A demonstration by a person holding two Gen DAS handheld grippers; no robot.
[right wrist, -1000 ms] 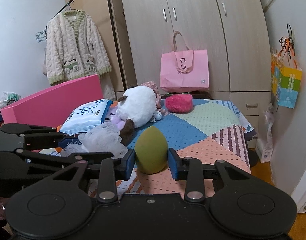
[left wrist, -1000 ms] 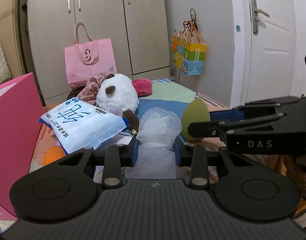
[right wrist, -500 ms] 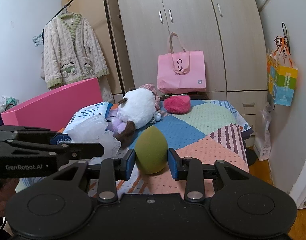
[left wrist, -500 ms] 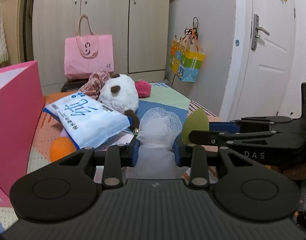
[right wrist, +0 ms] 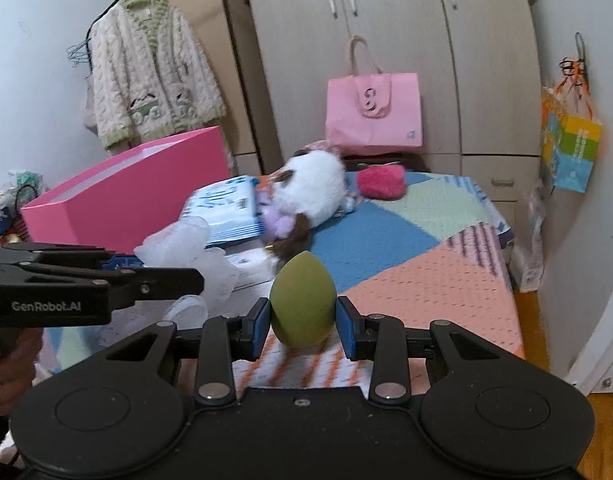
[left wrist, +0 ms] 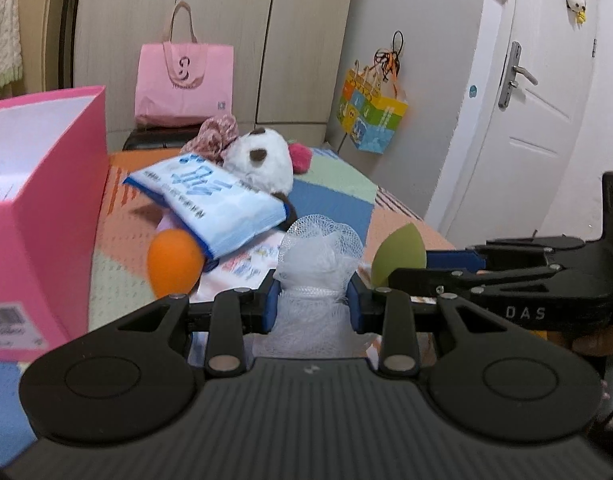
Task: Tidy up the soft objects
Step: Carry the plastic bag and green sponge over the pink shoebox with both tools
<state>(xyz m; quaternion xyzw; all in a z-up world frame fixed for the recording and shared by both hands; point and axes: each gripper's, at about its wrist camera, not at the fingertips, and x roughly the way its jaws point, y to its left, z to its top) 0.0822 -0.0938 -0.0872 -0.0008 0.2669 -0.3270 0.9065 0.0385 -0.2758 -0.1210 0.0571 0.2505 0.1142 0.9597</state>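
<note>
My left gripper (left wrist: 313, 300) is shut on a white mesh bath pouf (left wrist: 320, 258) and holds it above the quilt; the pouf also shows in the right wrist view (right wrist: 186, 248). My right gripper (right wrist: 303, 324) is shut on a green egg-shaped sponge (right wrist: 302, 300), whose tip shows in the left wrist view (left wrist: 400, 250). An open pink box (left wrist: 38, 200) stands to the left of both grippers and also shows in the right wrist view (right wrist: 126, 196). On the quilt lie a white plush toy (left wrist: 266, 164), a blue tissue pack (left wrist: 214, 200), an orange sponge (left wrist: 174, 260) and a pink fluffy item (right wrist: 380, 182).
The patchwork quilt (right wrist: 426, 280) covers the bed. A pink tote bag (right wrist: 372, 114) stands at the wardrobe behind. A colourful bag (left wrist: 372, 114) hangs on the right wall near a white door (left wrist: 526, 120). A knitted cardigan (right wrist: 150, 76) hangs at the left.
Both grippers have lifted and swung left with their loads, so the pink box is nearer and larger. The orange sponge has come into fuller view.
</note>
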